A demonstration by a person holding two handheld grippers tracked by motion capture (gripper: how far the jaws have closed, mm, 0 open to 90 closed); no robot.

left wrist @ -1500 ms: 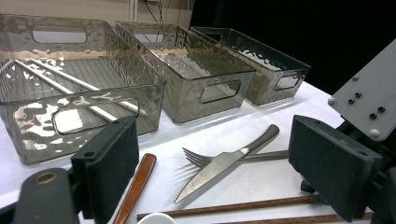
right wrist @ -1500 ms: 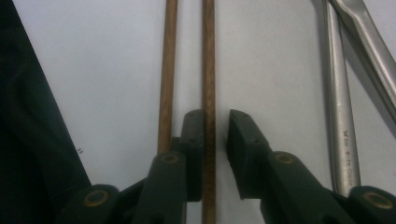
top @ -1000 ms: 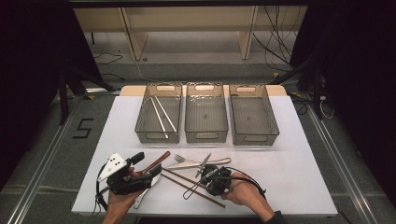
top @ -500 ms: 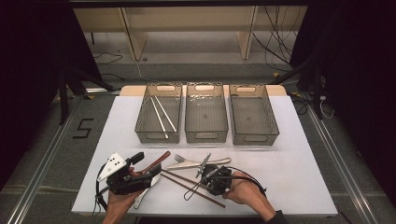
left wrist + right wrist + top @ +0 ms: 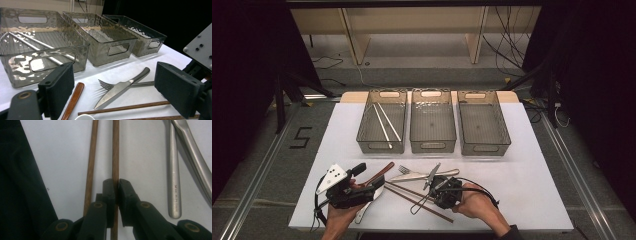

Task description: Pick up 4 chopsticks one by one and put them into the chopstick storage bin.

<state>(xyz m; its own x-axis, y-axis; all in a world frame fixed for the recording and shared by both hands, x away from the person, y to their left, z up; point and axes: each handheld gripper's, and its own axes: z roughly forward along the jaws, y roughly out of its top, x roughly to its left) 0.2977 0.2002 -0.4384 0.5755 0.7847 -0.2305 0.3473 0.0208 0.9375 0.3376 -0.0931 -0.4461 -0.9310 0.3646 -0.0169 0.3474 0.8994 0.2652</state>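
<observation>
left gripper (image 5: pixel 379 186): black body, boxy, topped by a grey three-cornered plate with small dark screw holes
left gripper pads (image 5: pixel 58 88): thick, dark, matte rectangular blocks on black arms with a brass-coloured pivot ring
left cable: black, looping from the near left of the body
right gripper (image 5: pixel 116 185): black, narrow jaws, brass-ringed pivots on each arm
right cable: thin, black, arcing over the hand
sleeve (image 5: pixel 512 234): dark cuff at the near right wrist

Three bins (image 5: pixel 432 122) line a white table (image 5: pixel 532 185); the left bin (image 5: pixel 382 125) holds two pale sticks (image 5: pixel 384 122). At 6 o'clock of the middle bin lie a fork (image 5: pixel 409 175) and knife (image 5: pixel 432 175).
</observation>
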